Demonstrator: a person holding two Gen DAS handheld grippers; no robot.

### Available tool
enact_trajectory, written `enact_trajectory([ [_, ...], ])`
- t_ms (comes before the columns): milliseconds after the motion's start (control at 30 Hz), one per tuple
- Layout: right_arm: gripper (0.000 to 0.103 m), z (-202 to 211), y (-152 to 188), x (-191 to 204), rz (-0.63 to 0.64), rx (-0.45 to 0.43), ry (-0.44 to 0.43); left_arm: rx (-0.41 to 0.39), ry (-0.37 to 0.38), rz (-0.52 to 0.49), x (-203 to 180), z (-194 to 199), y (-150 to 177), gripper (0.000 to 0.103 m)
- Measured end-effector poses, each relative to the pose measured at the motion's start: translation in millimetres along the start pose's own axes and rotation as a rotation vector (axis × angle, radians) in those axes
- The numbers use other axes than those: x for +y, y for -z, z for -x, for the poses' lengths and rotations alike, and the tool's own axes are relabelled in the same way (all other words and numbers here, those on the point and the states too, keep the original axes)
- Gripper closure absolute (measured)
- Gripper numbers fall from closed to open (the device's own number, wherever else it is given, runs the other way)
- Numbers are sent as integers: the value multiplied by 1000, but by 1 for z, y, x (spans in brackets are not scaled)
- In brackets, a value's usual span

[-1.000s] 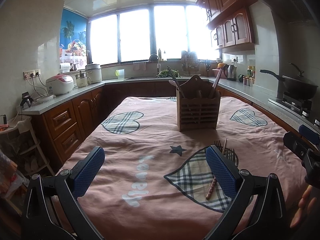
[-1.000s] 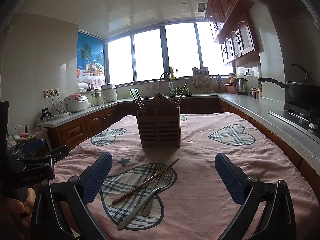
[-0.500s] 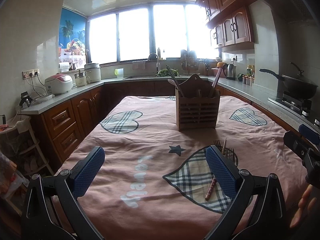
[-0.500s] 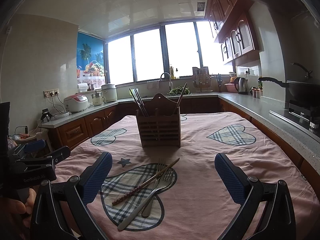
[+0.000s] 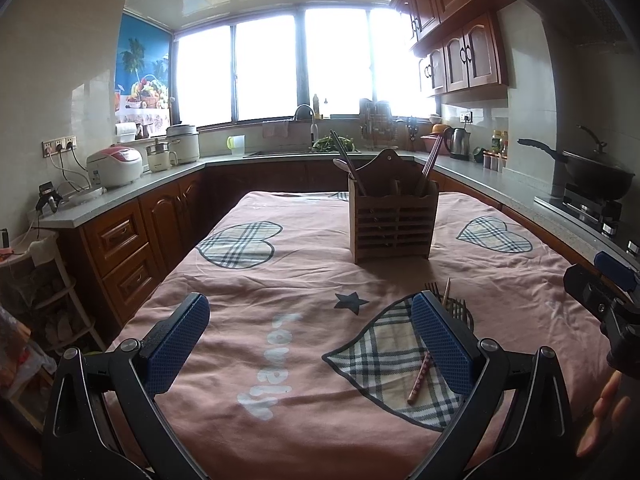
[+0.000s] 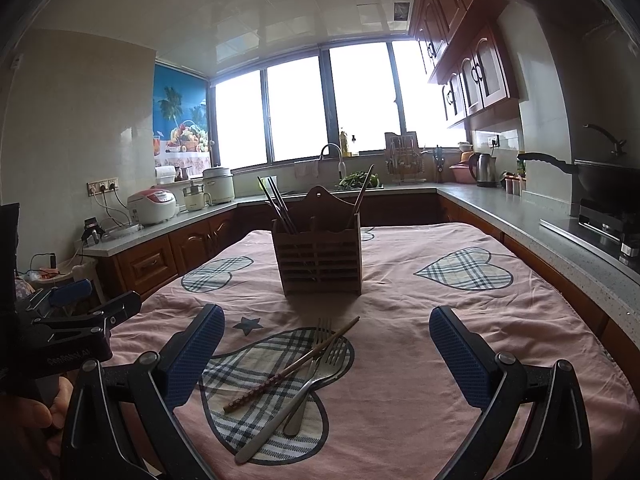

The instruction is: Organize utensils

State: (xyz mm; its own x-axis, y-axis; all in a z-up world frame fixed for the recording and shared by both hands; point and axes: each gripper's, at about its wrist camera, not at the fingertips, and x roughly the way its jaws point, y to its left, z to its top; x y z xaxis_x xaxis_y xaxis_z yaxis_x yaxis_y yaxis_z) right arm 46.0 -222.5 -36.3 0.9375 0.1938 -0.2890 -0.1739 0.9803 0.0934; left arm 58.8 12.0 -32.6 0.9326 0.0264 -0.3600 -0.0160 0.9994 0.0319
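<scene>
Both tools are spread wide and hold nothing. The left tool (image 5: 310, 340) hangs low over the pink cloth (image 5: 280, 280) that covers the tabletop, and the right tool (image 6: 326, 354) hangs just above the loose utensils. These lie together on the checked heart patch (image 6: 248, 368) near the front edge: two forks (image 6: 316, 364) side by side, their tines pointing to the wooden holder (image 6: 320, 260), and one chopstick (image 6: 292, 364) lying slantwise across them. The holder stands upright in the middle of the tabletop, well apart from this pile, and some chopsticks (image 6: 276, 204) already lean out of it at the two ends.

I think the step in hand is the first pick, and the right tool is better placed for it. The chopstick lies on top, so it is wise to take it first. It should be gripped near the middle and across its length, so it does not swing when it is lifted. The forks lie flat on soft cloth; the fingers must press a little into the cloth to come under a handle, and only one fork at a time.

There is much open cloth between the pile and the holder, so the way is free. To the right the tabletop edge comes near the counter (image 6: 540, 220), and the left tool stands close beside the pile, so it should keep to its own side.
</scene>
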Motion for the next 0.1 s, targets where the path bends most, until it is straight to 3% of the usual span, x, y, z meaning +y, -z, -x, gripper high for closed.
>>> enact_trajectory([
  [100, 0, -3, -1, -1, -4, 4, 1, 5, 5, 2, 0, -3, -2, 0],
])
